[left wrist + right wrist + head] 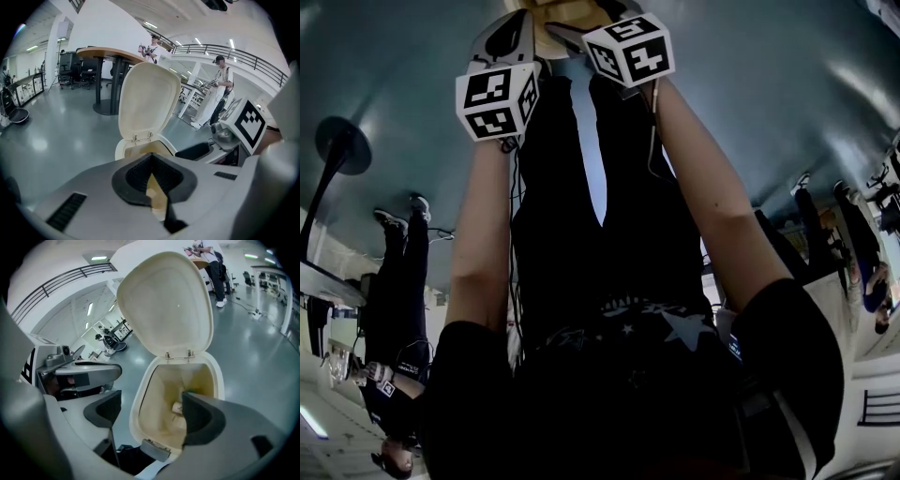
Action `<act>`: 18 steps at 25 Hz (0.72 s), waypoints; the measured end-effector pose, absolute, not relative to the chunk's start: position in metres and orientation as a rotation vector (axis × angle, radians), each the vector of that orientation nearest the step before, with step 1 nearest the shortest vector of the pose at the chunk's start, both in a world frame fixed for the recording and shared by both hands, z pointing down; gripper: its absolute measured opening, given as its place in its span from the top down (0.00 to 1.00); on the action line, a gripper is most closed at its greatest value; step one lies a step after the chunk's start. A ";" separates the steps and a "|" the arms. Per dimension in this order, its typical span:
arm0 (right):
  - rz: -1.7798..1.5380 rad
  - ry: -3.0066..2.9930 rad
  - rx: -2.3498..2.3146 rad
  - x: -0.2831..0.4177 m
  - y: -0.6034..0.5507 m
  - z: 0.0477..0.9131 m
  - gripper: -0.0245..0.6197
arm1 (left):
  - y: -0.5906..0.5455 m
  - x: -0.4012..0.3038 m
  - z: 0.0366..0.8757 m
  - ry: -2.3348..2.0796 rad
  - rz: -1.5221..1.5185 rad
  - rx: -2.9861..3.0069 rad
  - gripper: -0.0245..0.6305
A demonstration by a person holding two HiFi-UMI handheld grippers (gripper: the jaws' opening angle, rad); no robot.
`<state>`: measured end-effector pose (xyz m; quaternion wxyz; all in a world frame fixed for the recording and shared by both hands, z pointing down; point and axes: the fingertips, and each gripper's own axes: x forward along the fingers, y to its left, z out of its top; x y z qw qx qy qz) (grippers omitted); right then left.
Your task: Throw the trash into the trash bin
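A: Where is the trash lying now?
B: A pale crumpled scrap (177, 408) is resting at the bottom of the cream plastic pedal bin (134, 410), whose hinged lid (164, 301) is standing upright.
A: And the tongs?
B: The right gripper (152, 413) is hovering above the opening, jaws spread wide, nothing between them. The left gripper (151, 157) is showing its tips pressed together, apparently empty.
A: What is remaining?
B: I'm judging the drop done; only drawing clear and lowering the lid are remaining.
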<state>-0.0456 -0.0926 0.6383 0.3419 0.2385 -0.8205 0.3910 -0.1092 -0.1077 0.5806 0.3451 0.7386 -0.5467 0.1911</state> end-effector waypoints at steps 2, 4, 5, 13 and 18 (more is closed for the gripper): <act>1.103 -2.117 0.597 -0.048 -0.089 0.630 0.32 | -0.108 -0.107 0.573 -1.406 0.495 1.933 0.95; 1.143 -2.114 0.605 -0.049 -0.088 0.622 0.32 | -0.108 -0.104 0.567 -1.395 0.500 1.949 0.95; 1.139 -2.118 0.615 -0.049 -0.089 0.619 0.32 | -0.108 -0.103 0.564 -1.391 0.503 1.958 0.95; 1.019 -2.144 0.705 -0.046 -0.095 0.589 0.49 | -0.108 -0.096 0.536 -1.344 0.482 2.024 0.95; 0.955 -2.163 0.737 -0.046 -0.093 0.574 0.58 | -0.104 -0.094 0.522 -1.323 0.478 2.051 0.95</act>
